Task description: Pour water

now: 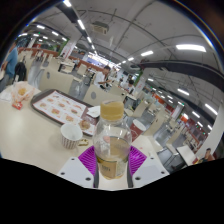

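Gripper view, scene: I see a large hall with strip lights overhead and a long pale table (pixel 30 135) running from near to far.

Gripper view, gripper (pixel 112 165): I see both fingers at the bottom of the view, their purple pads (pixel 88 158) showing on either side of a clear bottle.

Gripper view, jaws: They appear closed on the bottle, one pad against each flank, with no gap that I can make out.

Gripper view, bottle (pixel 113 143): It is transparent, stands upright between the fingers, and holds a yellowish liquid in its lower part. A second container with a pale band (pixel 111 108) sits directly behind it; I cannot tell whether the two touch.

Gripper view, cup (pixel 72 134): A small white ribbed cup stands on the table to the left of the bottle, near but apart from it.

Gripper view, tray (pixel 60 104): A flat tray with pale round items lies further left and far.

Step in hand: I judge this as the grasp-and-carry phase; no tilt has begun.

Next move: I judge that the bottle must be moved left until its mouth stands over the cup, then tilted slowly.
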Demonstrator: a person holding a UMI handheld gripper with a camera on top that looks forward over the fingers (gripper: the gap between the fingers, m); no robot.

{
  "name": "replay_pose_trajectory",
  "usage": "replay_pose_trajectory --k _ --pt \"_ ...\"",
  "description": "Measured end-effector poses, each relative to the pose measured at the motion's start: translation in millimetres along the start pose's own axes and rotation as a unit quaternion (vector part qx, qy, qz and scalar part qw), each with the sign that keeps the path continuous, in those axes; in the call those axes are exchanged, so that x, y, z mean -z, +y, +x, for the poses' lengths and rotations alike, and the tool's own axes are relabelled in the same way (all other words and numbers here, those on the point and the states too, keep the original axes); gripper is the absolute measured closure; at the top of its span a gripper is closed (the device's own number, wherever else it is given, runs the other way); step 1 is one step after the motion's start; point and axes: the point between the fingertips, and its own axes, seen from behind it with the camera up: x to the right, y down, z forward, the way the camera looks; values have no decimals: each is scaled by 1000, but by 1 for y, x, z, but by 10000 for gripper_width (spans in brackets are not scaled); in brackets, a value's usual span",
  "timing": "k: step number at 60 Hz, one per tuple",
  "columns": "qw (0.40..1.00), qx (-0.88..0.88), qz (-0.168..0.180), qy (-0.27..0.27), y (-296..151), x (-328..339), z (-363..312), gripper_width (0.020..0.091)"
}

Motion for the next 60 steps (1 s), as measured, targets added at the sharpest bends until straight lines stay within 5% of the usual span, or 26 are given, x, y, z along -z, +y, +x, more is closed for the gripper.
replay_pose_trajectory --k 12,24,42,51,60 --pt "962 250 4 111 -39 -59 58 728" --pt "837 513 31 186 -80 -93 53 727" --pt "676 711 78 179 -89 -121 -13 729" --pt "700 692 74 160 -84 -122 -14 729" --pt "821 552 86 117 -96 -111 2 729"
